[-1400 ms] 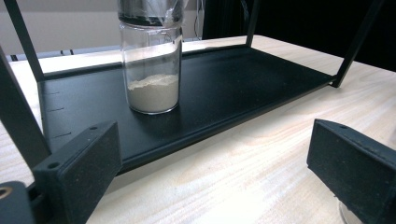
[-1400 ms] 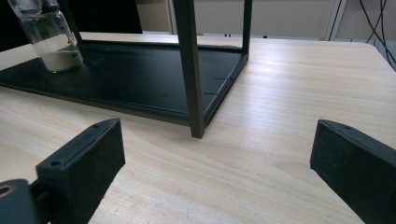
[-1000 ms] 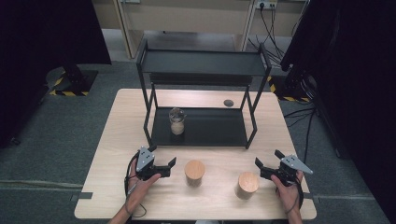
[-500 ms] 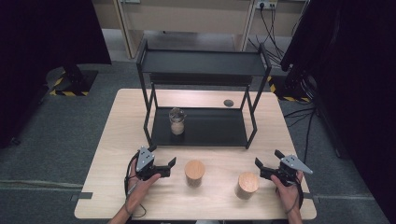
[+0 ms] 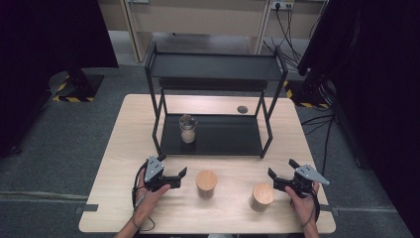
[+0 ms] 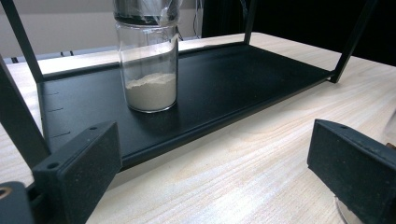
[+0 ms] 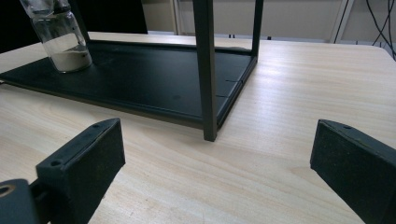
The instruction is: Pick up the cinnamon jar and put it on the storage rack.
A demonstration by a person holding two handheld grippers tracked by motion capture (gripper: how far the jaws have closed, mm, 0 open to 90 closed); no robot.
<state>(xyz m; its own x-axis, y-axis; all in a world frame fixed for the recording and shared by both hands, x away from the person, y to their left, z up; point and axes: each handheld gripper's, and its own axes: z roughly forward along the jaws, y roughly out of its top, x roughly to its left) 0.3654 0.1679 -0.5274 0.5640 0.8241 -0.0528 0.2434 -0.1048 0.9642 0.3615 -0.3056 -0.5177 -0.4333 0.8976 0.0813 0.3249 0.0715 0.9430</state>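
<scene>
High view: left gripper (image 5: pixel 174 177) beside jar (image 5: pixel 206 184), apart.

A light wooden table (image 5: pixel 129 148) stands on grey carpet (image 5: pixel 59 144), with black curtains (image 5: pixel 49 34) at both sides, pale cabinets (image 5: pixel 198 20) behind, and yellow-black tape (image 5: pixel 69 98) marking the floor.

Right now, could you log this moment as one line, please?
left gripper open | right gripper open | two wood-lidded jars untouched

Two wood-lidded jars stand upright on the surface, well apart — one jar (image 5: pixel 206 184) just beside the left gripper (image 5: pixel 174 178), the other jar (image 5: pixel 262 197) just beside the right gripper (image 5: pixel 281 174).
</scene>
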